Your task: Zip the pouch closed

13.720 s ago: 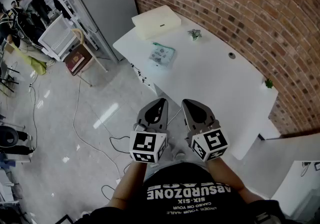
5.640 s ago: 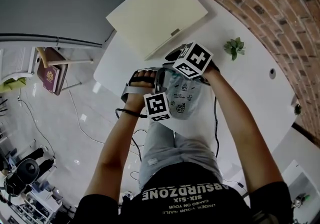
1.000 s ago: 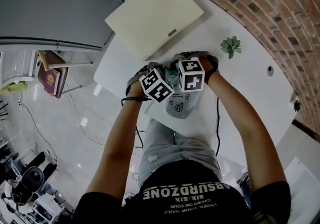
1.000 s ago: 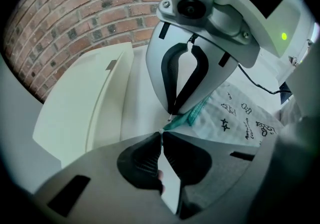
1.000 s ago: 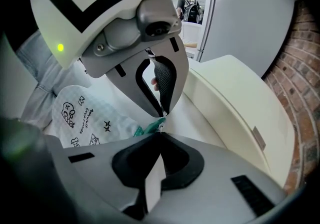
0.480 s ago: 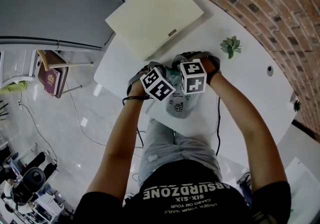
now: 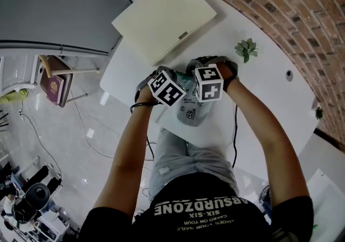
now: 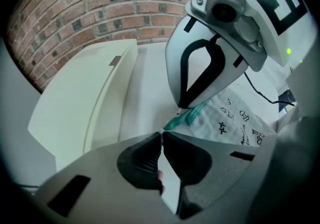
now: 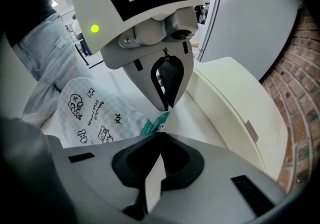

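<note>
Since both tools meet almost tip to tip at the far edge of the pouch (image 7: 190, 116), the relation that matters is along that edge: the teal zipper (image 8: 192, 114) starts right at the tips of the left gripper (image 8: 161, 133) and runs short toward the right gripper (image 9: 160, 134), which faces it from just beside. Left jaws are nearly together and look pinched on the teal corner of the pouch. Right jaws are fully together at the same teal strip; whether they have the pull is too small to tell. Neither hand is nearer, both are on it. My read is that left anchors the corner and right would drag away from left along the zip line. The pouch lies flat on the white table (image 7: 259, 90) near the person's edge, its body trailing back from the grippers toward the person, with a cream case (image 7: 161, 17) beyond. It is pale soft fabric with small black doodle prints. Open or closed teeth are not readable.
</note>
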A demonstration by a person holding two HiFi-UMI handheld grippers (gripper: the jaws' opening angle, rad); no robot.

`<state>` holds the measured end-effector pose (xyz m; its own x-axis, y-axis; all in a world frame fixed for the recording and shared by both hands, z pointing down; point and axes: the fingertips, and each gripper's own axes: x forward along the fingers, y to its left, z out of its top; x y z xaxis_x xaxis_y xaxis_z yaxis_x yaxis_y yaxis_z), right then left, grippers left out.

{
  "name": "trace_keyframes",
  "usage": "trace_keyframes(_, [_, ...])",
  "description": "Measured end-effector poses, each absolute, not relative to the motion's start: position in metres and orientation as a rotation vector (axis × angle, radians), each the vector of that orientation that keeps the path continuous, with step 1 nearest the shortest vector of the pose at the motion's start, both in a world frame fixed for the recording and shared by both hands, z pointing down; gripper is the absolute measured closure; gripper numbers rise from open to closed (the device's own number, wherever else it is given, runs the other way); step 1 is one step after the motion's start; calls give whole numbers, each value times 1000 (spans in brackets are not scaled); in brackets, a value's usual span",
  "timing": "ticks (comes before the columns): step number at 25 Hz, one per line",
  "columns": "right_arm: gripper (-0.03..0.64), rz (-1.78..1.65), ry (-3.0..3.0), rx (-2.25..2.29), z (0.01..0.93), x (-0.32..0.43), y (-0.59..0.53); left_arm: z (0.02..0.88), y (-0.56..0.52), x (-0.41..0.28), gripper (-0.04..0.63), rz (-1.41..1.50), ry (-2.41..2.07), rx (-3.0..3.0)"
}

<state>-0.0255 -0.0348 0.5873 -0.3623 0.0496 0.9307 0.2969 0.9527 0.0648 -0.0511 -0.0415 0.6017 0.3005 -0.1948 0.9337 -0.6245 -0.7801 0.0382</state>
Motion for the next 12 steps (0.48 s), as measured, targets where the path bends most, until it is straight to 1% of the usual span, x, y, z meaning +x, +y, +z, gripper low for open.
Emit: trace_keyframes(12, [617,-285,-1918,-264,585,-20,-31,601,-41,-51,577,1483,-763,2177])
